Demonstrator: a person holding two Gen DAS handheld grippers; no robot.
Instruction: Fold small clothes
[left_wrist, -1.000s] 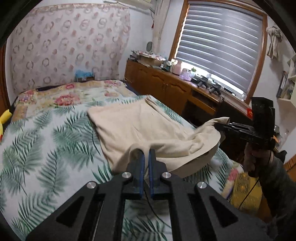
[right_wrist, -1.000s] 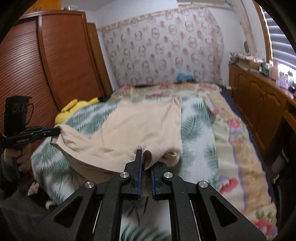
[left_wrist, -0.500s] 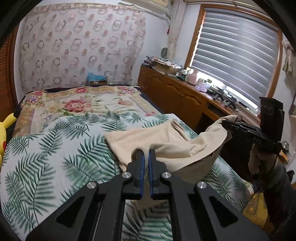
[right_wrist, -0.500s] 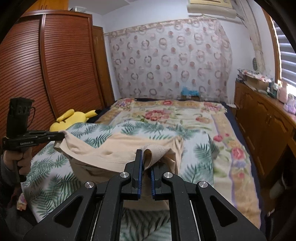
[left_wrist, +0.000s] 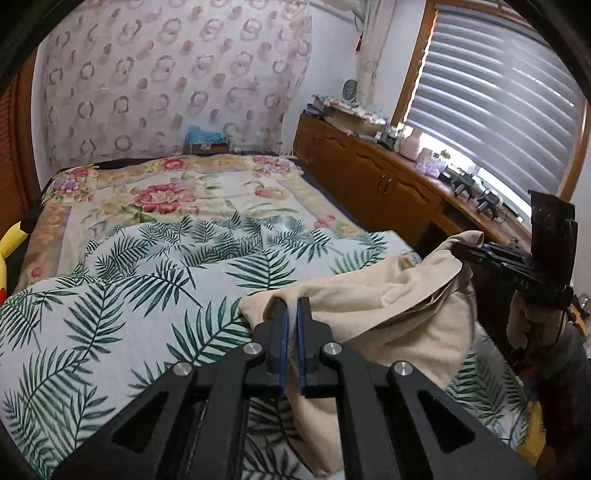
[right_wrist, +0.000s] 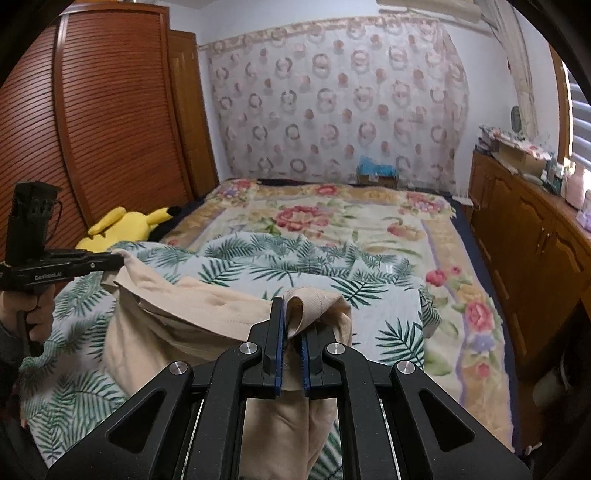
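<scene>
A beige garment (left_wrist: 388, 306) hangs between my two grippers above the near end of the bed. My left gripper (left_wrist: 290, 314) is shut on one corner of it; it also shows in the right wrist view (right_wrist: 118, 260) at the far left. My right gripper (right_wrist: 291, 314) is shut on the other corner of the garment (right_wrist: 207, 314), a folded hem sticking up between its fingers; it also shows in the left wrist view (left_wrist: 458, 249) at the right. The cloth sags between them and drapes down over the bed's edge.
The bed carries a palm-leaf sheet (left_wrist: 122, 291) over a floral blanket (right_wrist: 332, 218). A yellow plush toy (right_wrist: 122, 229) lies at the bed's left side by a wooden wardrobe (right_wrist: 92, 122). Wooden cabinets (left_wrist: 373, 181) with clutter stand under the window at right.
Both grippers have pulled the garment toward the near end of the bed and lifted it. It lay spread flat before; now it hangs bunched between them.
</scene>
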